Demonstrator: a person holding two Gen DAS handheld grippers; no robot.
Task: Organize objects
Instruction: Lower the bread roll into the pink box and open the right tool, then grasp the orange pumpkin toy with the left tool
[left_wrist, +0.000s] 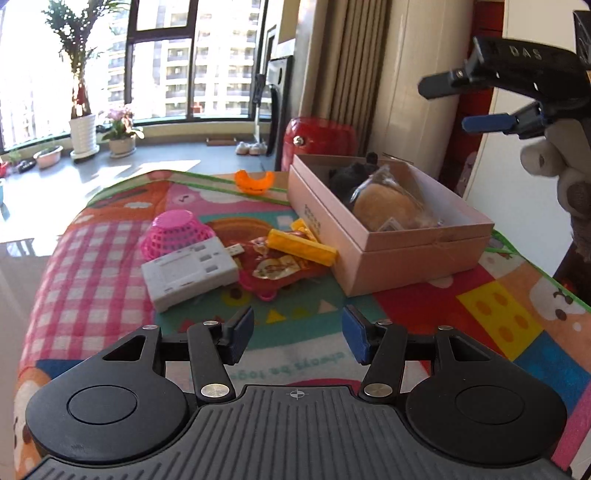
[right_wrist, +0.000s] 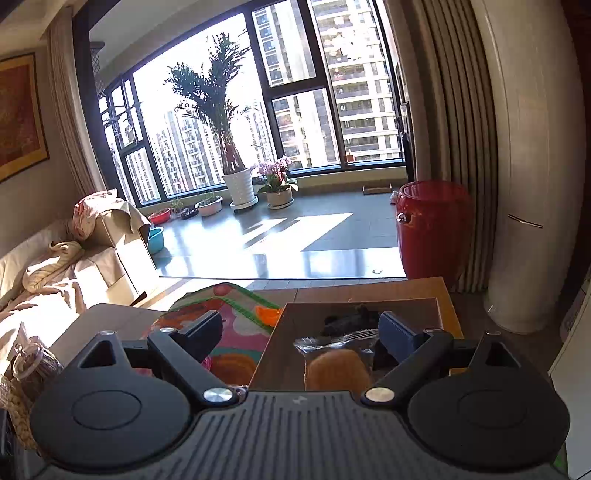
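Note:
An open pink box (left_wrist: 421, 254) stands on the colourful mat and holds a wrapped bun (left_wrist: 384, 206) and a dark object (left_wrist: 347, 173). Left of it lie a yellow packet (left_wrist: 301, 246), a red snack wrapper (left_wrist: 275, 267), a white device (left_wrist: 190, 271), an upturned pink basket (left_wrist: 177, 232) and an orange piece (left_wrist: 255, 181). My left gripper (left_wrist: 298, 339) is open and empty, low over the mat in front of them. My right gripper (left_wrist: 458, 105) is open and empty, high above the box; in its own view the gripper (right_wrist: 299, 332) hovers over the box (right_wrist: 280, 354) and bun (right_wrist: 338, 371).
A red stool (left_wrist: 317, 142) stands behind the table, with a curtain and white column beside it. Potted plants (left_wrist: 83, 129) line the window floor. A sofa with cloths (right_wrist: 55, 266) is at the left. The mat's left edge drops off the table.

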